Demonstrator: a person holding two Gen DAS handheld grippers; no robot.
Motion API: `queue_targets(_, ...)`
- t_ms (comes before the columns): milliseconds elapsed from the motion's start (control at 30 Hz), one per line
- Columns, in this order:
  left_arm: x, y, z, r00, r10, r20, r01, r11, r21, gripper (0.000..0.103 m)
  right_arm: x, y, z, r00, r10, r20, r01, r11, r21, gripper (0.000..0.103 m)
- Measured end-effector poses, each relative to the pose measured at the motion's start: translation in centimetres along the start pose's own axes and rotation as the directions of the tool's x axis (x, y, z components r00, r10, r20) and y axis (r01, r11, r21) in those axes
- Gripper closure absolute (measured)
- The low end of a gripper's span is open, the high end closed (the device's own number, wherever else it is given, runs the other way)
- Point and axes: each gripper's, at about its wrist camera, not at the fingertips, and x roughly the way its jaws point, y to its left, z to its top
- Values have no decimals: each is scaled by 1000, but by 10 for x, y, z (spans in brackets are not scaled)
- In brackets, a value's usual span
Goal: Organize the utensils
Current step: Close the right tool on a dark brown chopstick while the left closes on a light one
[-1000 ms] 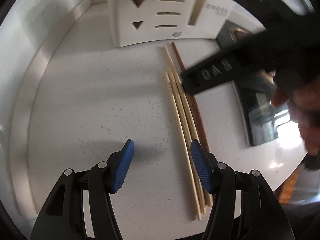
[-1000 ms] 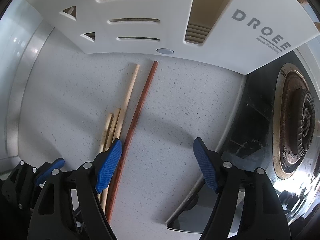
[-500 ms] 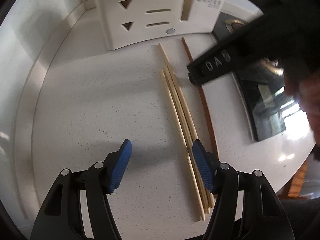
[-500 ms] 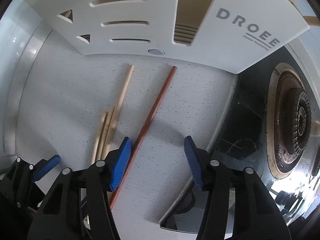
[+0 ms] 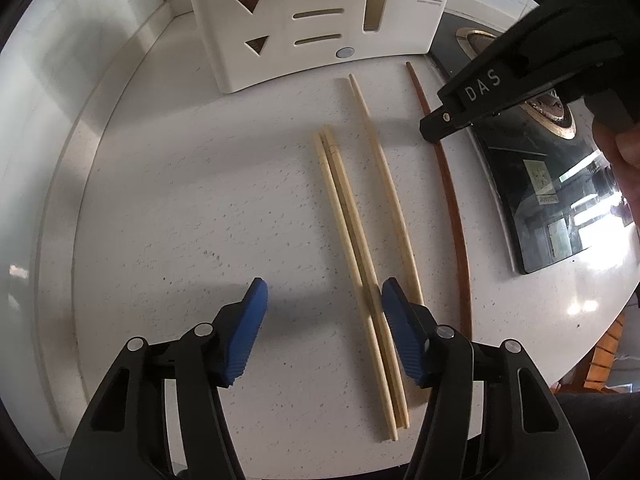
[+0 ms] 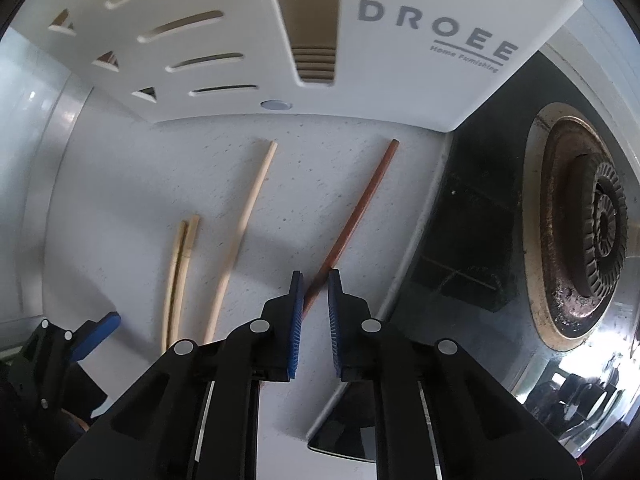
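Observation:
A white slotted utensil holder [image 5: 304, 20] [image 6: 240, 40] stands at the back of the speckled counter. Three pale wooden chopsticks lie in front of it: a pair [image 5: 344, 216] [image 6: 180, 264] and a longer single one [image 5: 384, 168] [image 6: 248, 216]. A red-brown chopstick [image 5: 454, 208] [image 6: 360, 208] lies apart to their right. My right gripper [image 6: 316, 276] [image 5: 430, 128] points down, its jaws closing, with the pads on the brown chopstick. My left gripper [image 5: 325, 292] hovers open with jaws closing slightly. The pale pair runs just inside its right pad, which is not pressing on them.
A black glass hob [image 5: 540, 200] with a gas burner [image 6: 592, 232] borders the counter on the right. A raised wall edge [image 5: 80, 160] curves along the left. The counter's front edge [image 5: 580, 340] is at lower right. A hand [image 5: 624, 152] holds the right gripper.
The right gripper's jaws went from wide open to nearly shut around the brown chopstick, which has shifted right, away from the pale ones. The long pale chopstick now lies apart from the pair.

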Motion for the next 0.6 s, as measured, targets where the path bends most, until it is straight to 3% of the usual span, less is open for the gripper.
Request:
queue_targets(433, 0, 10, 5, 999, -44, -27, 42, 997, -70, 48, -3, -15, -14, 998, 63, -28, -63, 998, -8, 97)
queue_targets(600, 2, 5, 6, 999, -19, -43, 18, 999, -27, 47, -2, -13, -20, 998, 59, -27, -60, 998, -27, 97)
